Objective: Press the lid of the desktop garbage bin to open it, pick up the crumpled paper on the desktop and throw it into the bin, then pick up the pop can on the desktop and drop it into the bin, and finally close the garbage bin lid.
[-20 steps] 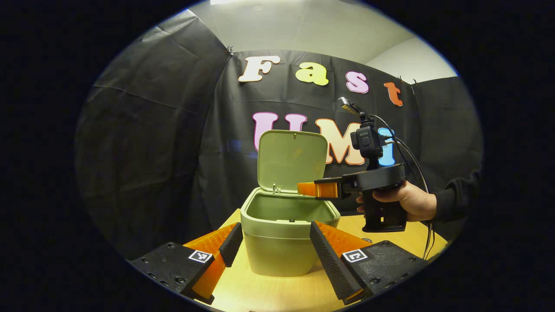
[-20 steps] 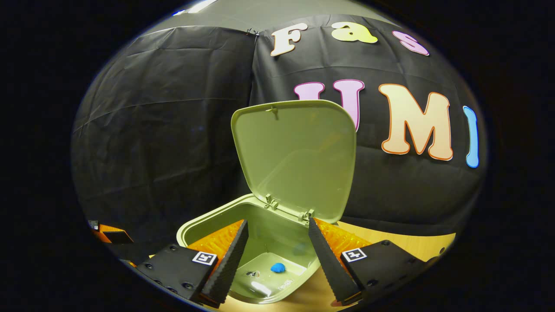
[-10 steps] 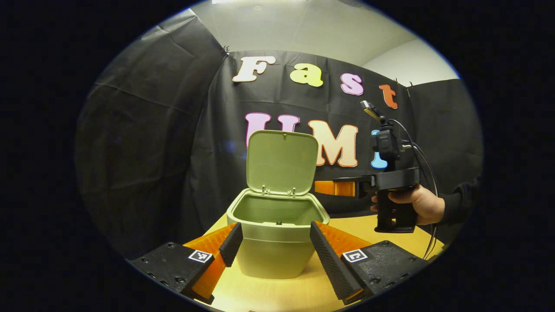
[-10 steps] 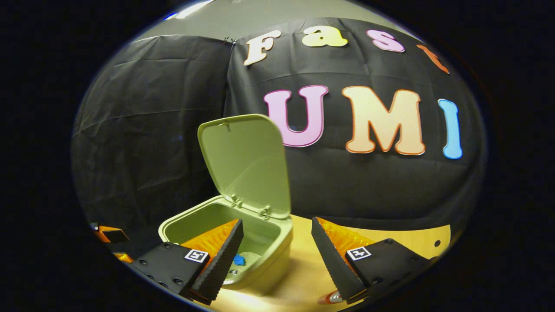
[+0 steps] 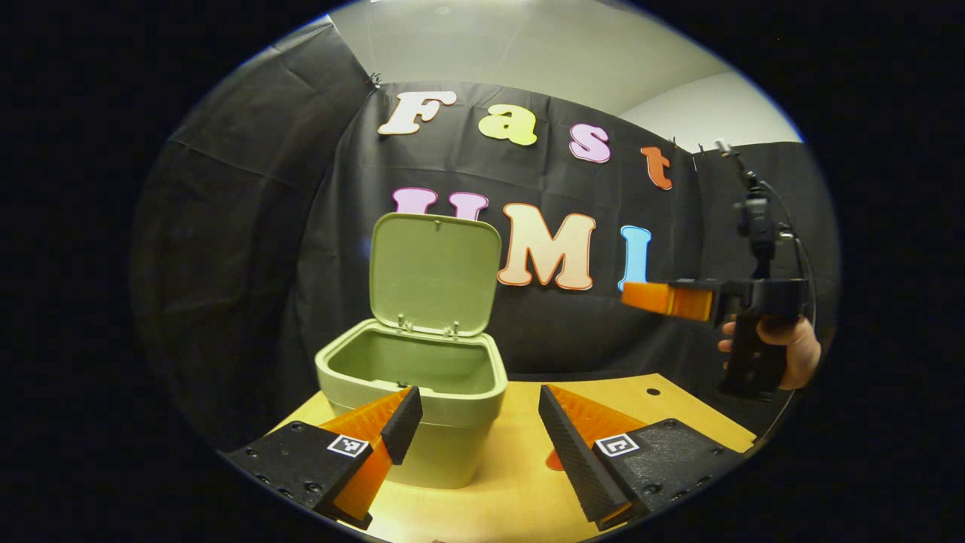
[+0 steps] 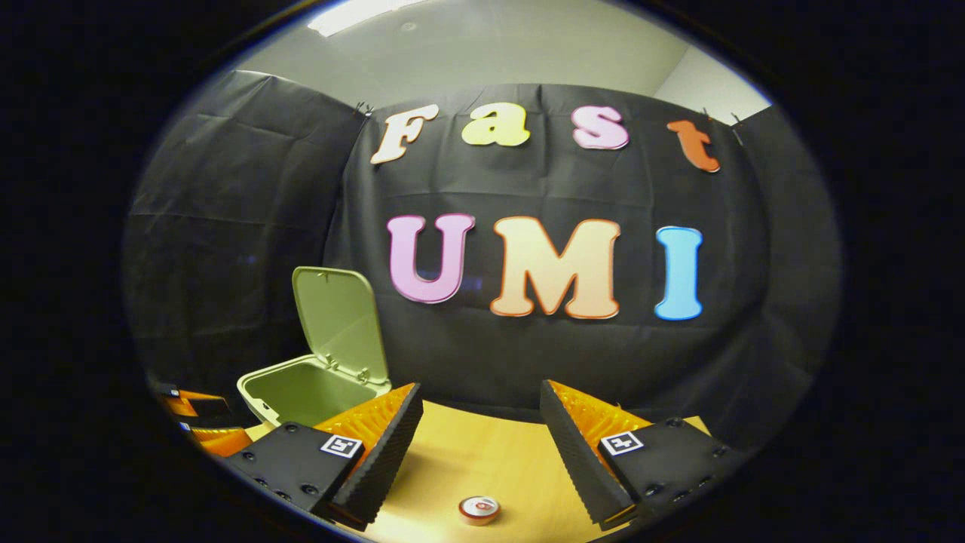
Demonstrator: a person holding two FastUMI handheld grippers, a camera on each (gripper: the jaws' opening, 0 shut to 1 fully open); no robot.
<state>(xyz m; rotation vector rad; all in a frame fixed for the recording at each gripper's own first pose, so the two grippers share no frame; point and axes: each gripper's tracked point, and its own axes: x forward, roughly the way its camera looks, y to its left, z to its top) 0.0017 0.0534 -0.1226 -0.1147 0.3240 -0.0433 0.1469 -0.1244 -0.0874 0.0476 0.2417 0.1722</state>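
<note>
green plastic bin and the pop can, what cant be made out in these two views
- Bin contents: in the left gripper view the green plastic bin shows its front wall, which hides its floor; in the right gripper view the right gripper covers part of the opening.
- Round-topped red and silver pop can: seen from above, low in the right gripper view, its body hidden.
- Left gripper: open, nothing between its fingers.

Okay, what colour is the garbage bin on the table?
The garbage bin is a pale sage green, lid and body alike, seen best in the left gripper view.
</note>
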